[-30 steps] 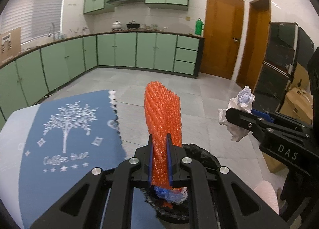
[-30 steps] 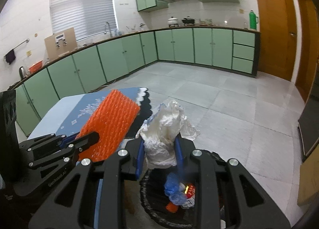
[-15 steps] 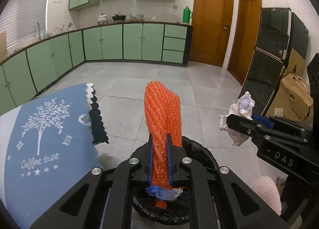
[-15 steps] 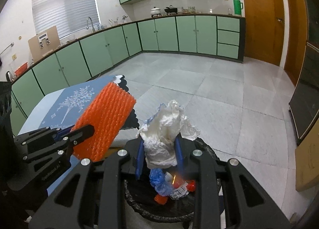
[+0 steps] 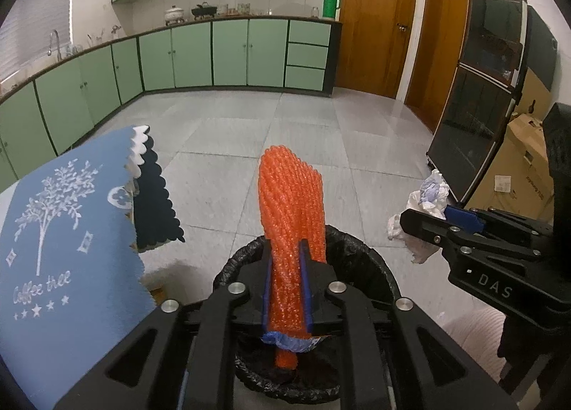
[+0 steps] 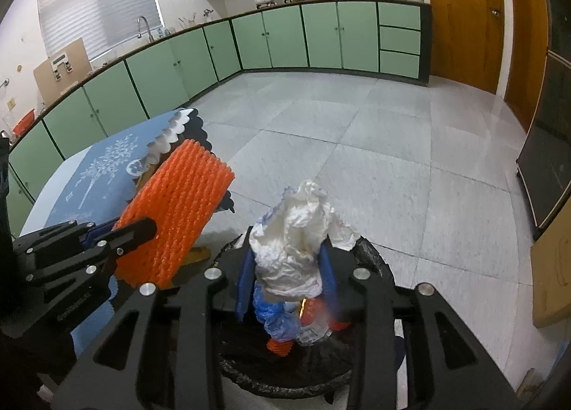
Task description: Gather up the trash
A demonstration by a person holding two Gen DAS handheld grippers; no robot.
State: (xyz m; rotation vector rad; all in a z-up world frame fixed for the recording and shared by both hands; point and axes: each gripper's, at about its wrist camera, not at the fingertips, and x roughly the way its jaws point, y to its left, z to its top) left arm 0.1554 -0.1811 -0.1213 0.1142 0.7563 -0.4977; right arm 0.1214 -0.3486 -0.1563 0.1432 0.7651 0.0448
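Note:
My left gripper (image 5: 287,249) is shut on an orange foam net sleeve (image 5: 291,203) and holds it upright over a bin lined with a black bag (image 5: 360,256). My right gripper (image 6: 285,260) is shut on a crumpled white tissue wad (image 6: 299,235) over the same bin (image 6: 371,256). The right gripper with the tissue (image 5: 424,196) also shows in the left wrist view. The left gripper with the orange sleeve (image 6: 178,210) shows in the right wrist view. Blue, red and orange trash (image 6: 285,317) lies in the bin.
A table with a blue "Coffee tree" cloth (image 5: 53,231) stands left of the bin. Green cabinets (image 5: 228,53) run along the far wall. A dark glass cabinet (image 5: 478,106) and cardboard boxes (image 5: 528,167) are at the right. Grey tiled floor (image 6: 357,131) lies beyond.
Both grippers have moved right, away from the table and over the bin, with their trash still held. The bin now sits under both.

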